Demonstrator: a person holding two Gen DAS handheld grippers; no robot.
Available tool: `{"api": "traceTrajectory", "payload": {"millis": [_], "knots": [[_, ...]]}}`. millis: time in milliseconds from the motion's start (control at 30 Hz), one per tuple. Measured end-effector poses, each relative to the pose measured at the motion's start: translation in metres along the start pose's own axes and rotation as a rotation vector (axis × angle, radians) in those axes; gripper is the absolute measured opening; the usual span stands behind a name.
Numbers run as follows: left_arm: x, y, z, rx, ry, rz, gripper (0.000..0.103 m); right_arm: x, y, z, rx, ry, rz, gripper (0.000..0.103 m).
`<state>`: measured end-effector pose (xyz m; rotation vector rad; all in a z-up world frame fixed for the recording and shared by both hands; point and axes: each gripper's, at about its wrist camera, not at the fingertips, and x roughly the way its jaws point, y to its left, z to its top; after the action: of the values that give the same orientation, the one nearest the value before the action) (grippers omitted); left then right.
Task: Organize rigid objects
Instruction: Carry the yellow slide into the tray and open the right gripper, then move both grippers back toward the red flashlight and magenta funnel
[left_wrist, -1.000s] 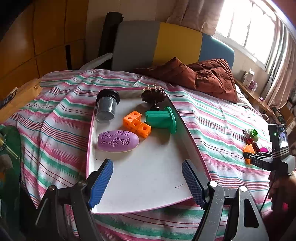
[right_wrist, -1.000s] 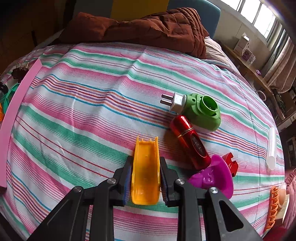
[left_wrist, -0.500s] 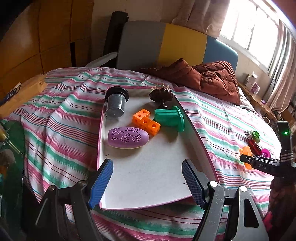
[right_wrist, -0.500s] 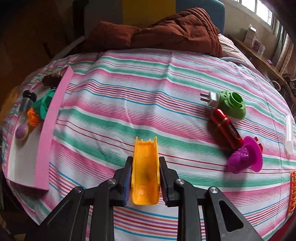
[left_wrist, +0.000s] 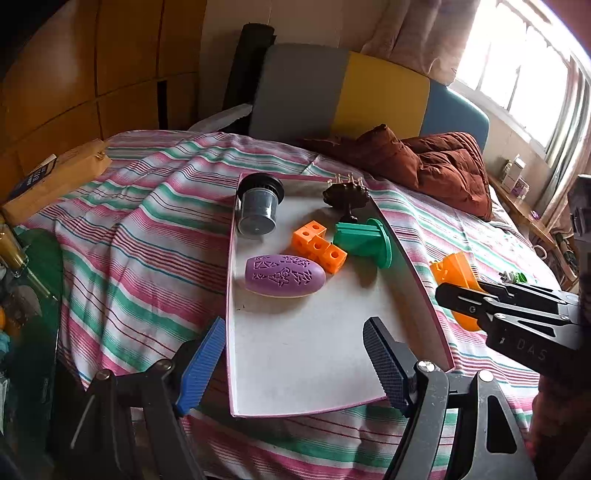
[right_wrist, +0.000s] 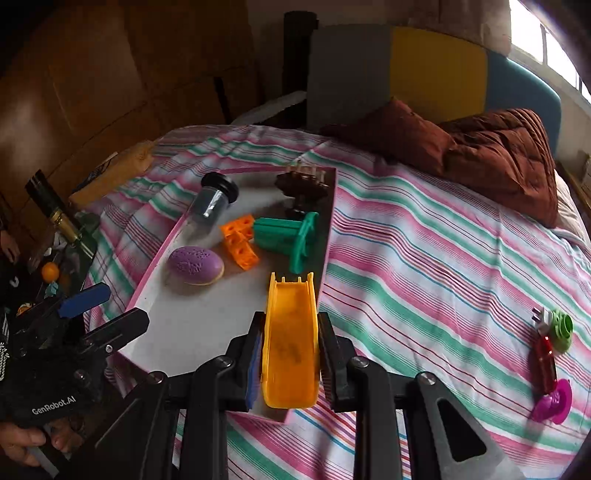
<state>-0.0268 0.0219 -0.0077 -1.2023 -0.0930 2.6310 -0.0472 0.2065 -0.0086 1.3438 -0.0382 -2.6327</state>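
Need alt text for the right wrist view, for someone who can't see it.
The right gripper clamps a yellow slide-shaped piece over the near end of the pink-edged tray, which rests on a striped bedspread and holds a purple oval, orange cubes and a green spool.

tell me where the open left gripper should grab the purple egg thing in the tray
Across the short middle of the purple egg, coming from above. It lies flat on the tray, long axis sideways, orange blocks close behind; the left gripper has fingers open.
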Motion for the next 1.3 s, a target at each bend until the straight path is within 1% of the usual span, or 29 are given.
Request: {"api": "traceTrajectory", "payload": {"millis": [133, 333, 433, 533, 700, 800, 967, 1100, 1300], "knots": [[0.002, 0.005, -0.001, -0.01, 0.008, 0.008, 0.077, 0.023, 0.01, 0.007, -0.03, 0.034, 0.001, 0.025], [0.006, 0.008, -0.002, -0.011, 0.019, 0.017, 0.077, 0.063, 0.01, 0.009, -0.032, 0.104, -0.042, 0.026], [0.008, 0.007, -0.003, -0.01, 0.025, 0.02, 0.077, 0.074, 0.01, 0.009, -0.035, 0.12, -0.055, 0.026], [0.008, 0.007, -0.002, -0.009, 0.023, 0.021, 0.077, 0.076, 0.011, 0.008, -0.036, 0.123, -0.056, 0.027], [0.005, 0.006, -0.001, 0.003, 0.014, 0.025, 0.077, 0.062, 0.011, 0.004, -0.034, 0.085, -0.044, 0.031], [0.003, 0.004, -0.001, 0.009, 0.009, 0.025, 0.077, 0.051, 0.009, 0.003, -0.018, 0.052, -0.033, 0.032], [-0.001, -0.001, -0.001, 0.025, -0.001, 0.025, 0.077, 0.031, 0.004, 0.001, 0.011, 0.004, -0.041, 0.032], [-0.005, -0.006, -0.001, 0.041, -0.009, 0.023, 0.077, 0.013, -0.007, 0.0, 0.051, -0.039, -0.05, 0.032], [-0.01, -0.016, 0.0, 0.073, -0.02, 0.018, 0.077, -0.012, -0.039, -0.003, 0.108, -0.082, -0.1, 0.032]]}}
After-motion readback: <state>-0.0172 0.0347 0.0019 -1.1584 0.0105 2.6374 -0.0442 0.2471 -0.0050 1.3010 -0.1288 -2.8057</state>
